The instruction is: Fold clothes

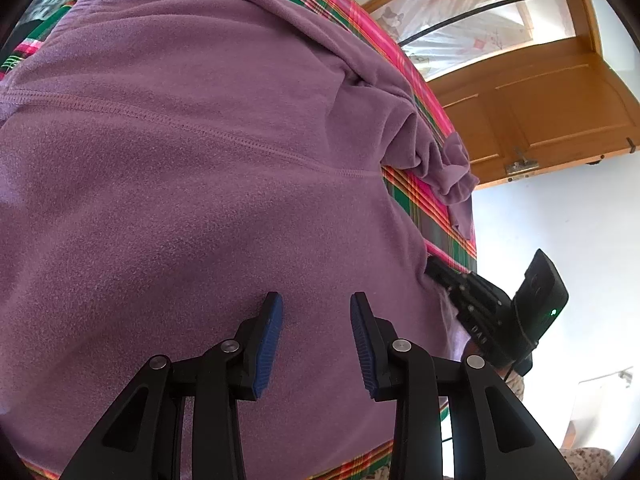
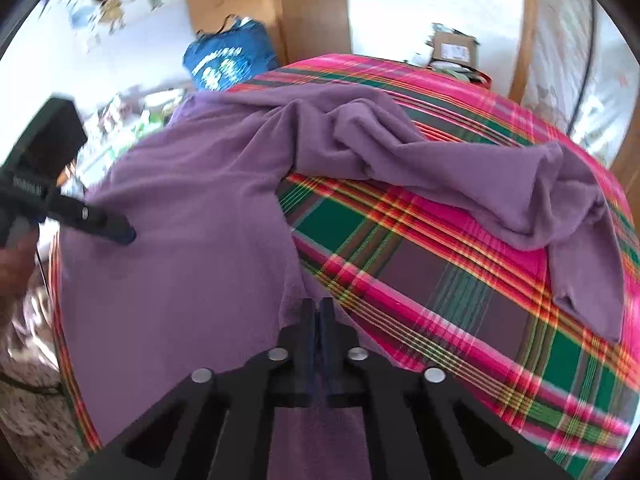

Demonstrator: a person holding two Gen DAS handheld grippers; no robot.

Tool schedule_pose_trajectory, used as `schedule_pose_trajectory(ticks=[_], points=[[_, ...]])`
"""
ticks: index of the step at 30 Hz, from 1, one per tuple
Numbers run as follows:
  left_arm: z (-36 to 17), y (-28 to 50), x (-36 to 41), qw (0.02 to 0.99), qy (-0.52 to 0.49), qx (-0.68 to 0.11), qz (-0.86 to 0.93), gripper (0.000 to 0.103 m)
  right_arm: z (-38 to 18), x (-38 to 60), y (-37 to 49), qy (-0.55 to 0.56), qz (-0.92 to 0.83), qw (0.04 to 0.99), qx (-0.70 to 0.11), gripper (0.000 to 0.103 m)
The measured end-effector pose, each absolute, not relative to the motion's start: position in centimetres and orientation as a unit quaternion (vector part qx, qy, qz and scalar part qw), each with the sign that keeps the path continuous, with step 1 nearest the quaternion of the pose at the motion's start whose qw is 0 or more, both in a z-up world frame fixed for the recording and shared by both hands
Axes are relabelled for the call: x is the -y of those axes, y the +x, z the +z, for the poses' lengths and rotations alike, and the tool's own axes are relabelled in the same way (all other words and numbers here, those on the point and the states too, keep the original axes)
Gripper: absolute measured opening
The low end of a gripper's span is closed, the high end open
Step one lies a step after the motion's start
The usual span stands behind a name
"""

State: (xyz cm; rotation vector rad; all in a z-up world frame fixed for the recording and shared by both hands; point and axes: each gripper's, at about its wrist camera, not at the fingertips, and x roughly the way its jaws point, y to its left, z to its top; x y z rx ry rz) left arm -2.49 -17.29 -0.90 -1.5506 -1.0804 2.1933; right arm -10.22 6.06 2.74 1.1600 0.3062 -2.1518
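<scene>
Left gripper (image 1: 316, 312) hovers just over the purple fleece (image 1: 180, 160), jaws apart, blue pads clear of the cloth, nothing held. From this wrist view the garment lies spread across the plaid cloth (image 1: 420, 200), back panel smooth, a stitched seam running across it, and one sleeve (image 1: 440, 148) bunched up near the table's edge. Off to the side the right gripper (image 1: 440, 272) sits low at the fleece's side edge, fingers together. Over to the right wrist view: right gripper (image 2: 318, 312) has its jaws pressed shut, and the fleece (image 2: 192, 200) edge runs right in between them, so it looks clamped on the fabric at the side hem. Left gripper (image 2: 124, 234) pokes in from the side, tip close above the body panel; whether it touches I can't tell. Sleeve (image 2: 500, 188) trails out in a rumpled line across the plaid cloth (image 2: 440, 280), cuff drooping toward the near edge. By my reading, folding is barely begun: the body is laid flat, no fold made, sleeves and both halves all left to do.
</scene>
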Motion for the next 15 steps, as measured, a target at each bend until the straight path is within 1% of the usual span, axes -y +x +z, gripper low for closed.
schedule_pose_trajectory(ticks=[3,5,9,12,14,15], points=[[-1.0,-2.5,17.4,0.122,-0.531,0.374,0.751,0.036,3.7,-7.7,-10.7,0.431,-0.850,0.291,-0.086,0.000],[-1.0,-2.5,17.5,0.122,-0.531,0.377,0.749,0.036,3.6,-8.4,-10.9,0.435,-0.853,0.277,-0.083,0.000],[-0.9,-2.6,17.5,0.121,-0.531,0.375,0.750,0.036,3.2,-9.0,-10.9,0.442,-0.845,0.294,-0.067,0.000],[-0.9,-2.5,17.6,0.121,-0.530,0.376,0.750,0.036,3.4,-8.3,-10.4,0.442,-0.834,0.320,-0.080,0.001],[-0.9,-2.5,17.6,0.121,-0.530,0.376,0.751,0.036,3.5,-7.9,-10.1,0.443,-0.826,0.337,-0.089,0.003],[-0.9,-2.5,17.6,0.121,-0.529,0.376,0.751,0.036,3.3,-7.6,-10.0,0.447,-0.823,0.338,-0.097,0.006]])
